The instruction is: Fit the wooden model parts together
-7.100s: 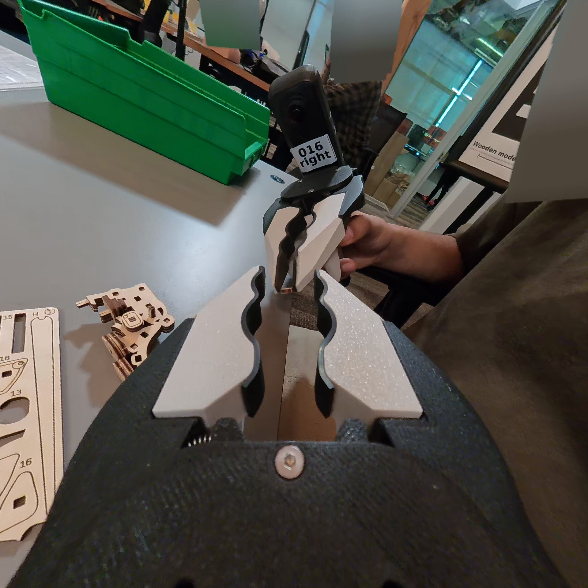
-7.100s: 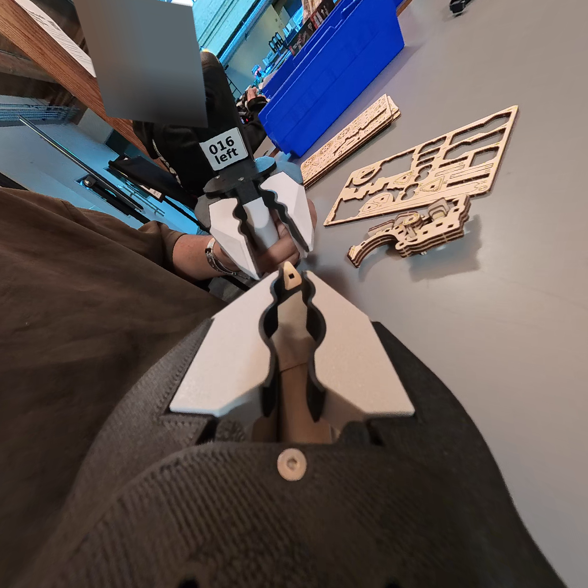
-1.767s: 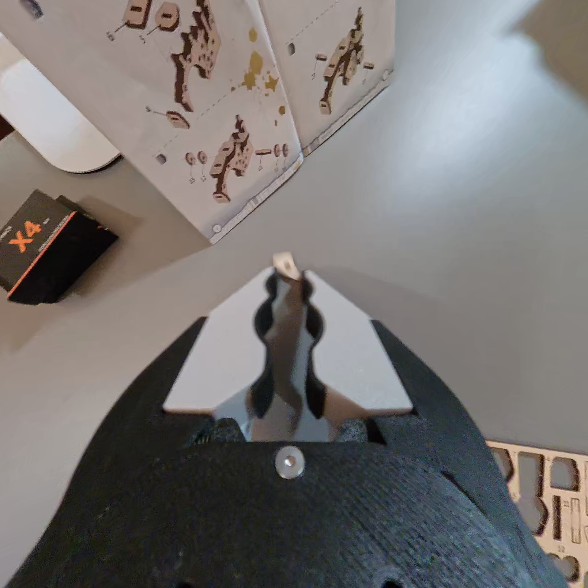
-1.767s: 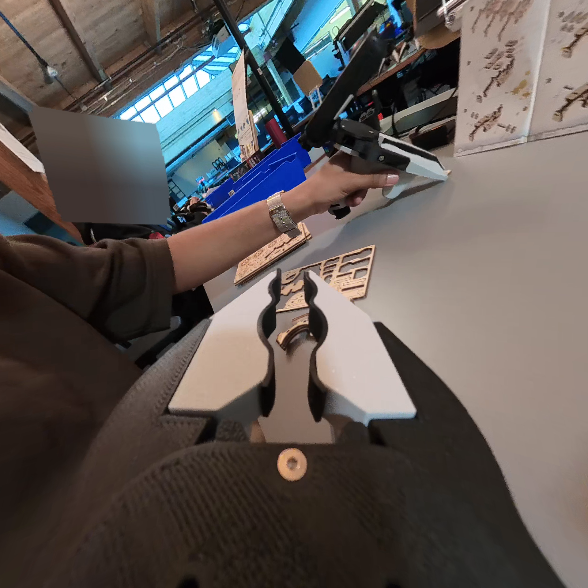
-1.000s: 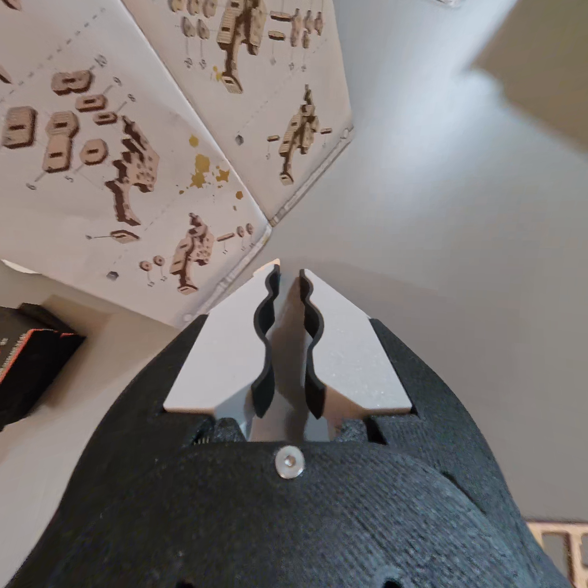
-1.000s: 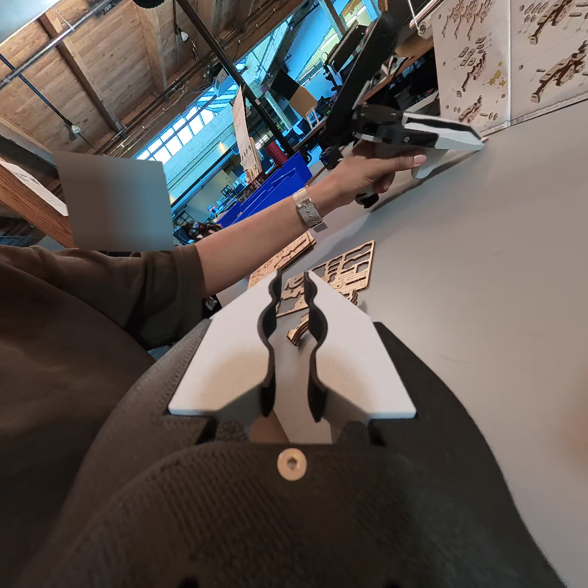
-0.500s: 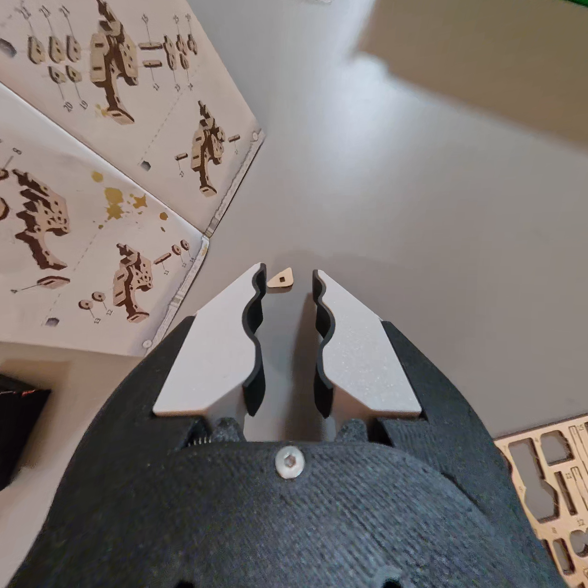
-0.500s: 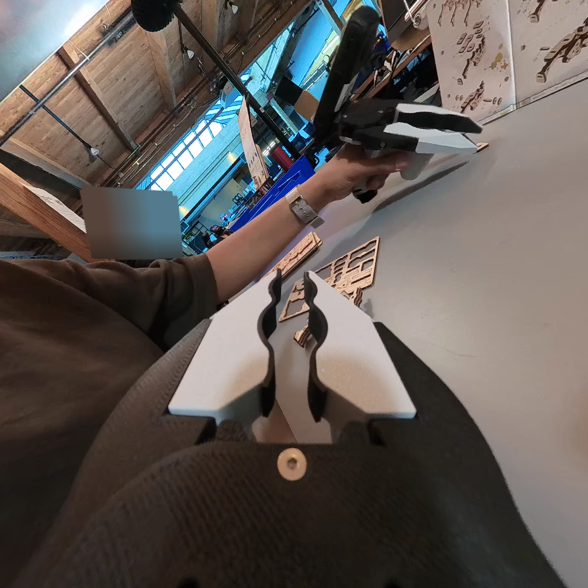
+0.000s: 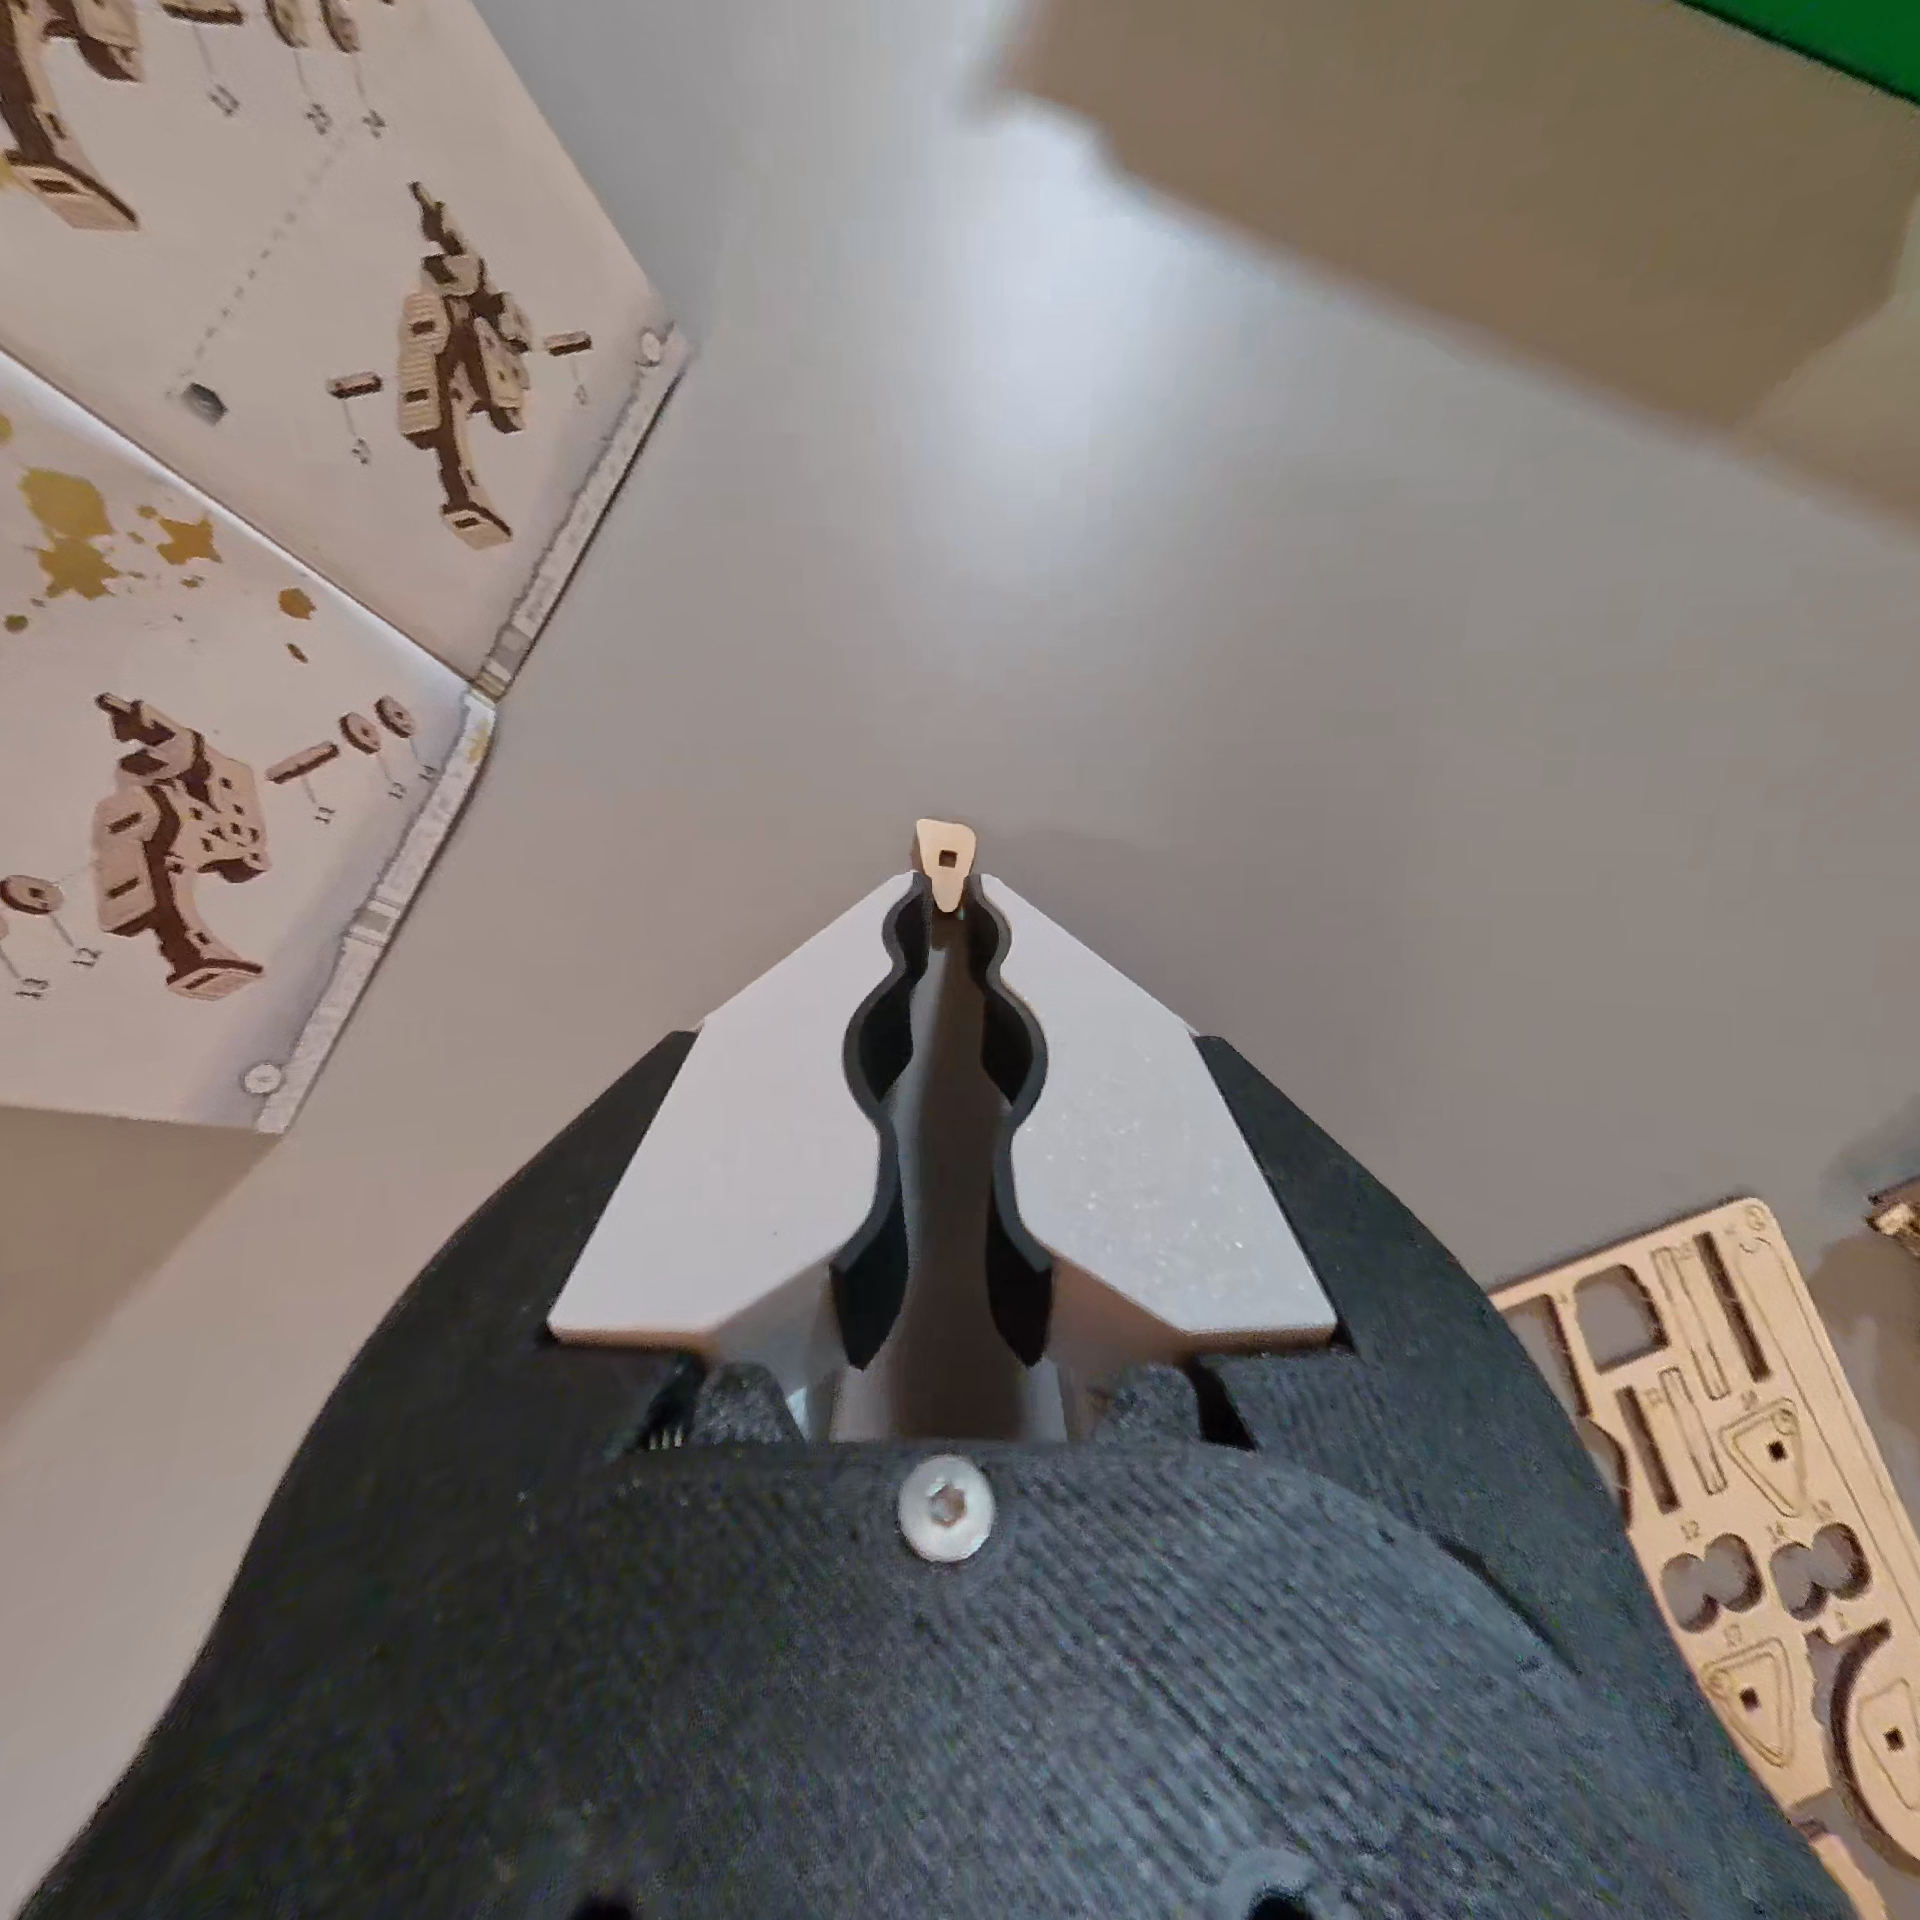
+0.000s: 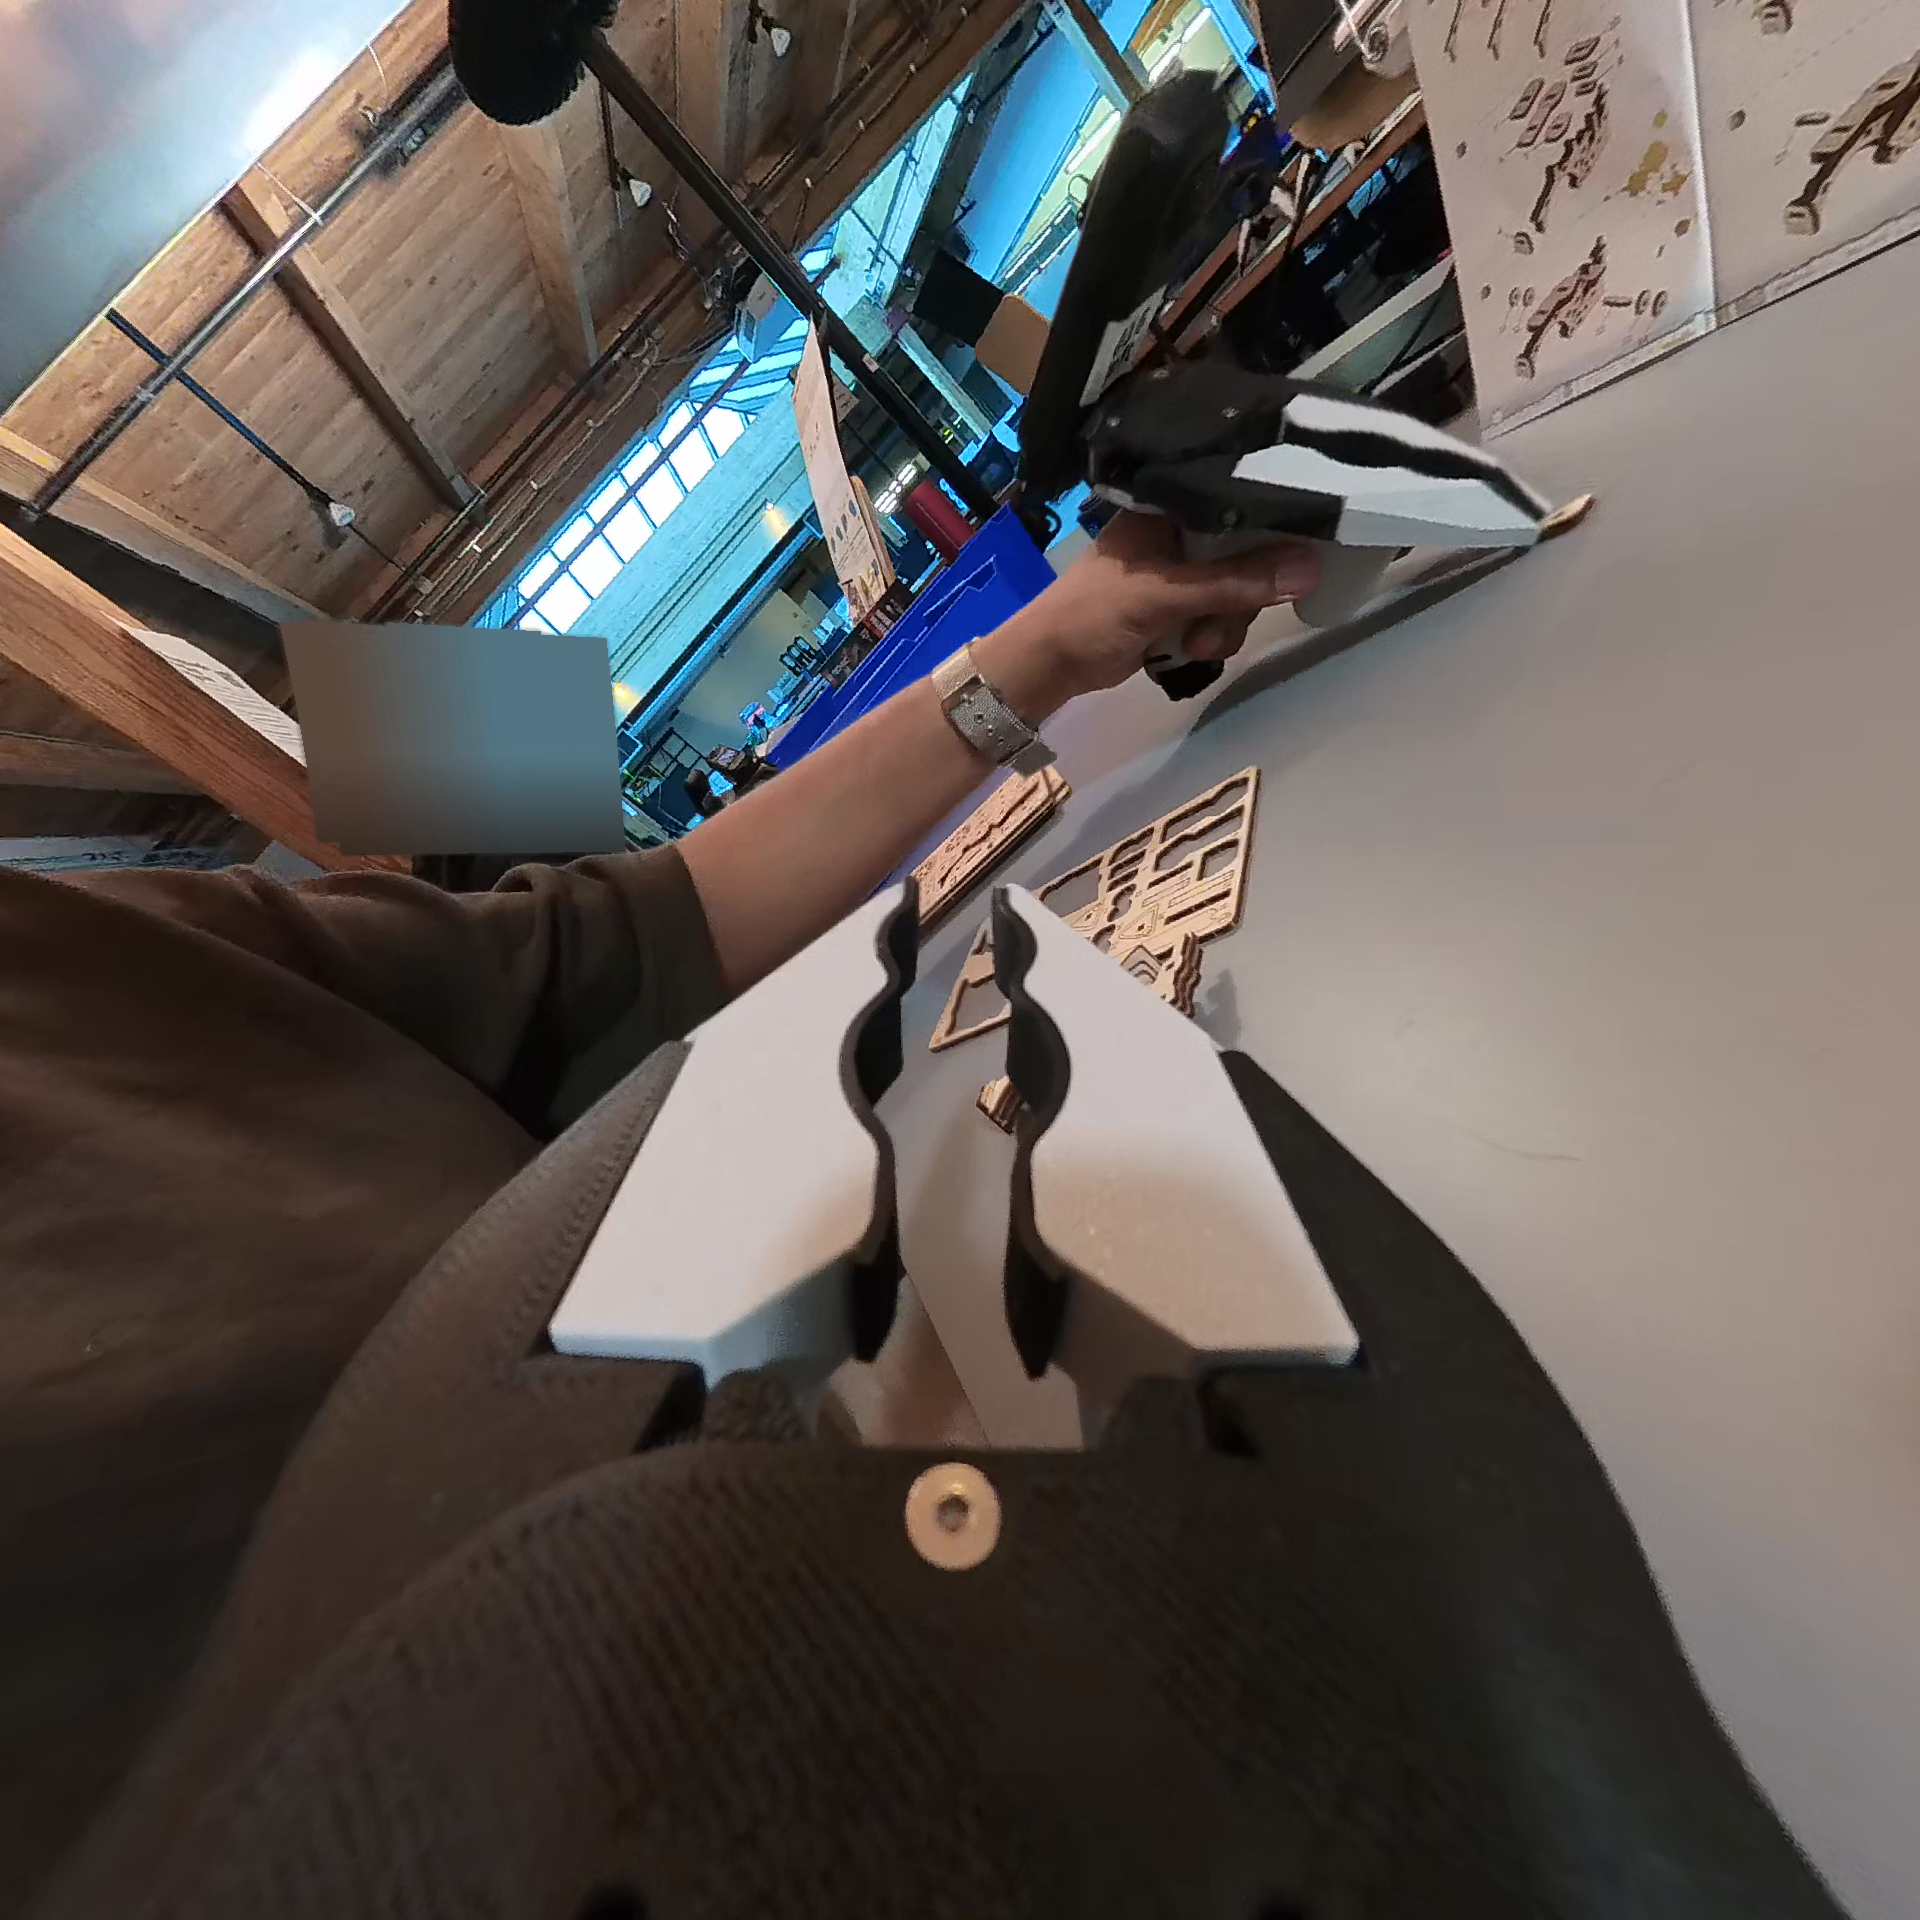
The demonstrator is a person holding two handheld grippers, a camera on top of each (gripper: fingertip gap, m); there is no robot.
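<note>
My left gripper [image 9: 943, 881] is shut on a small wedge-shaped wooden piece [image 9: 945, 858] with a square hole, held at the fingertips just above the grey table [image 9: 1247, 623]. In the right wrist view the left gripper [image 10: 1536, 520] is far out over the table with the piece [image 10: 1569, 512] at its tip. My right gripper [image 10: 951, 909] is open and empty, low near the table's near edge. Behind its fingers lie a punched wooden parts sheet [image 10: 1174, 868] and the partly built wooden model [image 10: 1153, 987], mostly hidden. The sheet also shows in the left wrist view [image 9: 1766, 1455].
An upright folded instruction sheet [image 9: 260, 520] stands at the left of the left gripper, also in the right wrist view [image 10: 1662, 187]. A stack of wooden sheets [image 10: 987, 831] lies by the person's forearm [image 10: 883, 790]. A blue bin [image 10: 935, 613] stands behind. One gripper's finger ends stand about 25 cm off the other's.
My left gripper was open half a second ago with the small wooden piece lying on the table between its tips; it has now shut on the piece. The right gripper has stayed open and nearly still.
</note>
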